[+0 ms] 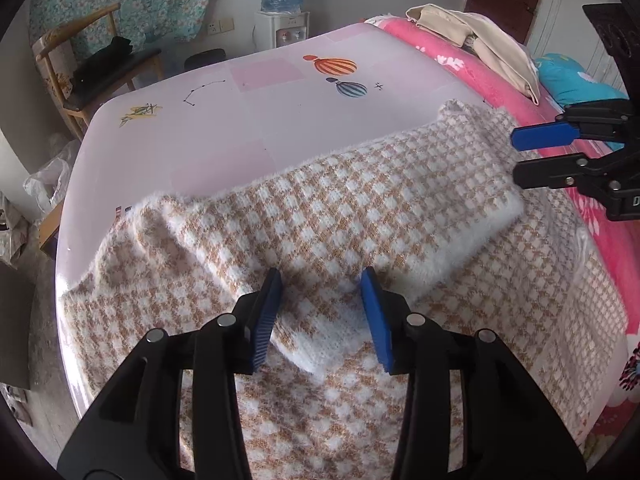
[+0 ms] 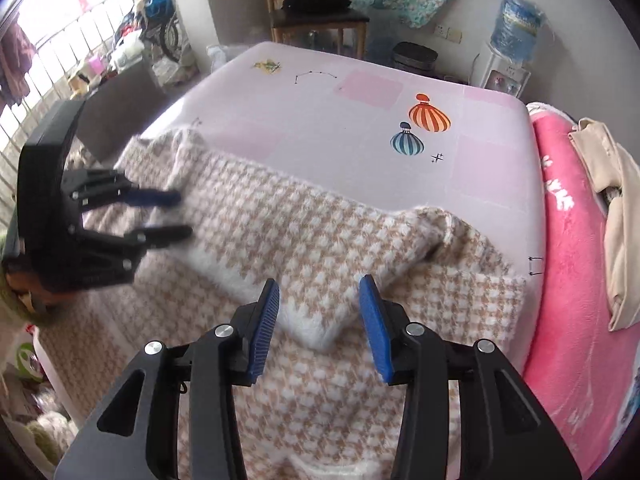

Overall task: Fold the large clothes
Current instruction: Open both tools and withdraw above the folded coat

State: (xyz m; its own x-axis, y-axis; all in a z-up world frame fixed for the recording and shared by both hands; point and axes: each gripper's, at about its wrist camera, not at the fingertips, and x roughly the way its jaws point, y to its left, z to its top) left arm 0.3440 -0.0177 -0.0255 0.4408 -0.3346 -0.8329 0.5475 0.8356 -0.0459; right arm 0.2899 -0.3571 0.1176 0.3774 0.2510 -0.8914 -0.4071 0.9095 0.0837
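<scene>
A fluffy beige-and-white houndstooth sweater [image 1: 360, 208] lies spread on the pale pink table [image 1: 280, 120]. A layer is folded across its body and ends in white cuffs. My left gripper [image 1: 321, 276] hangs open just above one white cuff [image 1: 320, 352], pads apart and not pressing on it. In the right wrist view my right gripper [image 2: 319, 284] is likewise open over the other white cuff [image 2: 316, 332]. Each gripper shows in the other's view: the right gripper [image 1: 515, 157] at the sweater's right edge, the left gripper [image 2: 184, 215] at its left edge.
The table top carries printed balloons [image 1: 336, 66]. A pink blanket [image 1: 440, 56] with a beige garment [image 1: 480, 48] borders the table on the right. Behind the table stand a wooden chair [image 1: 100, 68] and a water dispenser [image 1: 280, 0]. Clutter sits by a window [image 2: 60, 40].
</scene>
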